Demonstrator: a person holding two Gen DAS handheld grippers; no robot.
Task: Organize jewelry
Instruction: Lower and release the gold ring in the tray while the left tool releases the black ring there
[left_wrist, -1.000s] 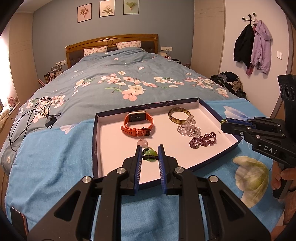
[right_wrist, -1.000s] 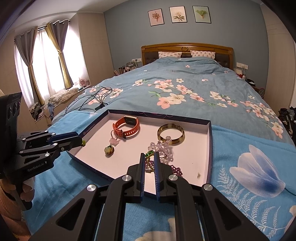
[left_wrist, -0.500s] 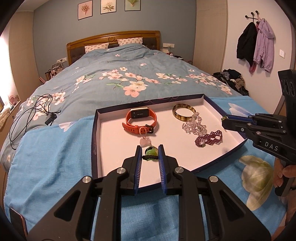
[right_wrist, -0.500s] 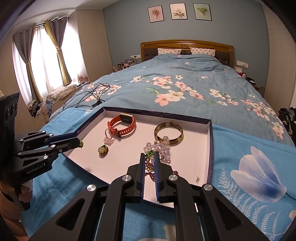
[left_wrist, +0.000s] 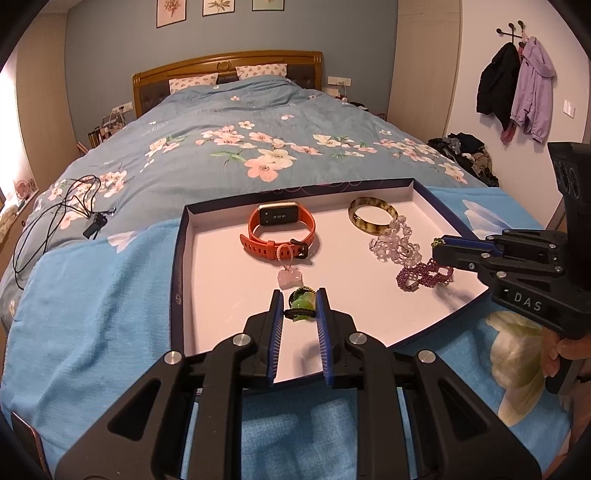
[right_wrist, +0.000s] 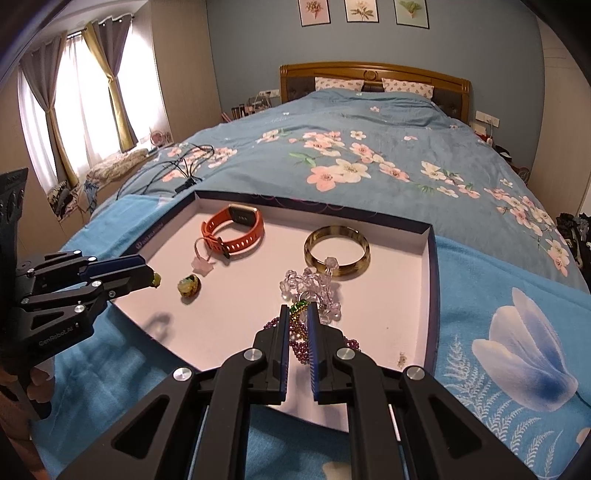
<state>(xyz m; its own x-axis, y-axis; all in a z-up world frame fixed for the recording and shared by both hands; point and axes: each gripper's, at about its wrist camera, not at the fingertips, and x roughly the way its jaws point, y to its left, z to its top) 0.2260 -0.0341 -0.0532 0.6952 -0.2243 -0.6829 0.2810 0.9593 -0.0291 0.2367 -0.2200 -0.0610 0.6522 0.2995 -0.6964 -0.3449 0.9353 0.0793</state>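
Note:
A dark-rimmed tray with a white floor lies on the bed. In it are an orange watch, a pink charm, a tortoiseshell bangle, clear crystal beads and a purple bead bracelet. My left gripper is shut on a green pendant just above the tray's near part. My right gripper is shut on a small green beaded piece above the purple bracelet. A second green-yellow pendant lies on the tray floor.
The tray sits on a light blue cloth over a floral duvet. Black cables lie on the bed to the left. Coats hang on the right wall. Curtained windows are at the left.
Both grippers have risen a little and drawn back, each still holding its piece. The tray's contents have not moved.

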